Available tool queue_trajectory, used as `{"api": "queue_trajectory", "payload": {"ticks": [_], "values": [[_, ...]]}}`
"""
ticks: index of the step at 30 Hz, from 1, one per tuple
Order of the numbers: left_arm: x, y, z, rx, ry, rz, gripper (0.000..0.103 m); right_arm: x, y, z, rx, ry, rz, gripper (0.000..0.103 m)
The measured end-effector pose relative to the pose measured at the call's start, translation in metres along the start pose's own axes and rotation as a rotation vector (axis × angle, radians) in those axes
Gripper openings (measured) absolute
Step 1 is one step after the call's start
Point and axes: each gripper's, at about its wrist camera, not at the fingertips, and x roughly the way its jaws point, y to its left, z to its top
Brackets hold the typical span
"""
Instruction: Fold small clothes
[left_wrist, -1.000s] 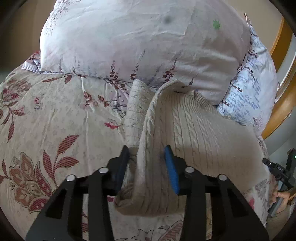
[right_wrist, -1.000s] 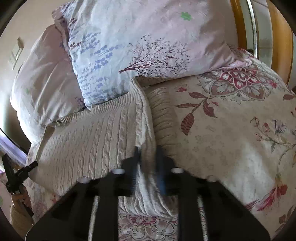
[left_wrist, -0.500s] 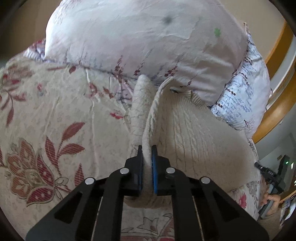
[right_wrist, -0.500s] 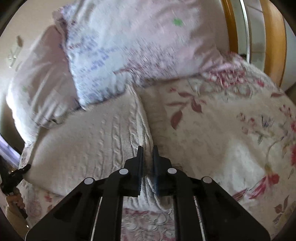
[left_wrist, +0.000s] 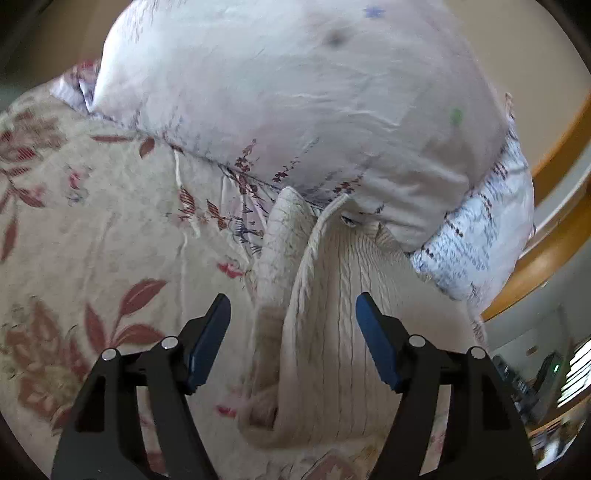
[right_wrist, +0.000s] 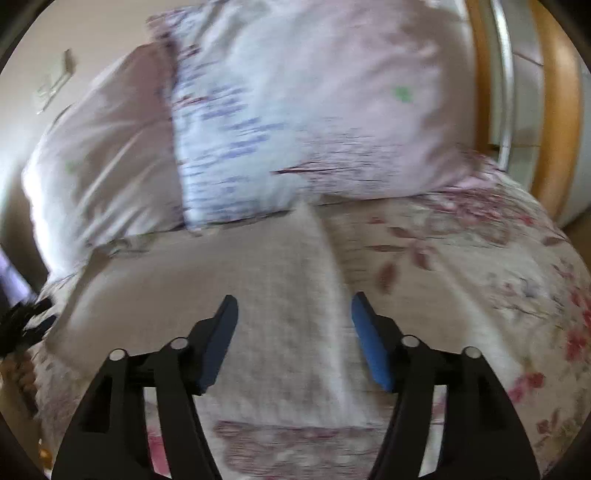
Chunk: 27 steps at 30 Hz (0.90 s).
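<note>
A cream cable-knit sweater (left_wrist: 332, 317) lies on the floral bedspread (left_wrist: 110, 236), its left side folded over in a raised ridge that runs up to the pillows. My left gripper (left_wrist: 293, 317) is open, its blue pads either side of that ridge and clear of it. In the right wrist view the sweater (right_wrist: 258, 295) lies flat and blurred, its right edge folded in. My right gripper (right_wrist: 294, 317) is open and empty above that edge. The other gripper shows small at the left edge (right_wrist: 22, 321).
Two pillows lean at the head of the bed, a pale floral one (left_wrist: 295, 110) and a blue-patterned one (right_wrist: 277, 122). A wooden headboard rail (left_wrist: 554, 236) curves at the right. The bedspread (right_wrist: 480, 277) stretches to the right of the sweater.
Both grippers were shut on the sweater's folded edges half a second ago. Both have opened and let go. The right view is blurred by motion and the fabric has dropped flat.
</note>
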Motion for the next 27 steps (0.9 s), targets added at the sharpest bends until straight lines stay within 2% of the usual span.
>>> {"api": "queue_trajectory", "payload": {"ticks": [3, 5, 9, 14, 18, 21, 23, 27], "values": [[0.015, 0.005, 0.01, -0.049, 0.037, -0.026, 0.069, 0.007, 0.016, -0.001, -0.018, 0.03, 0.068, 0.067], [0.023, 0.008, 0.014, -0.075, 0.054, -0.051, 0.069, 0.009, 0.025, -0.004, -0.03, 0.036, 0.084, 0.067], [0.038, 0.011, 0.017, -0.11, 0.083, -0.076, 0.057, 0.016, 0.031, -0.007, -0.038, 0.052, 0.114, 0.067], [0.044, 0.005, 0.018, -0.103, 0.075, -0.078, 0.054, 0.023, 0.034, -0.007, -0.024, 0.054, 0.157, 0.067], [0.05, 0.003, 0.018, -0.125, 0.091, -0.084, 0.039, 0.026, 0.034, -0.008, -0.008, 0.051, 0.196, 0.067], [0.054, 0.0, 0.016, -0.134, 0.102, -0.083, 0.036, 0.027, 0.033, -0.01, 0.001, 0.055, 0.205, 0.067], [0.056, -0.003, 0.016, -0.143, 0.112, -0.087, 0.026, 0.026, 0.03, -0.01, 0.007, 0.054, 0.204, 0.067], [0.052, -0.011, 0.017, -0.168, 0.087, -0.119, 0.022, 0.019, 0.023, -0.01, 0.021, 0.04, 0.205, 0.067]]}}
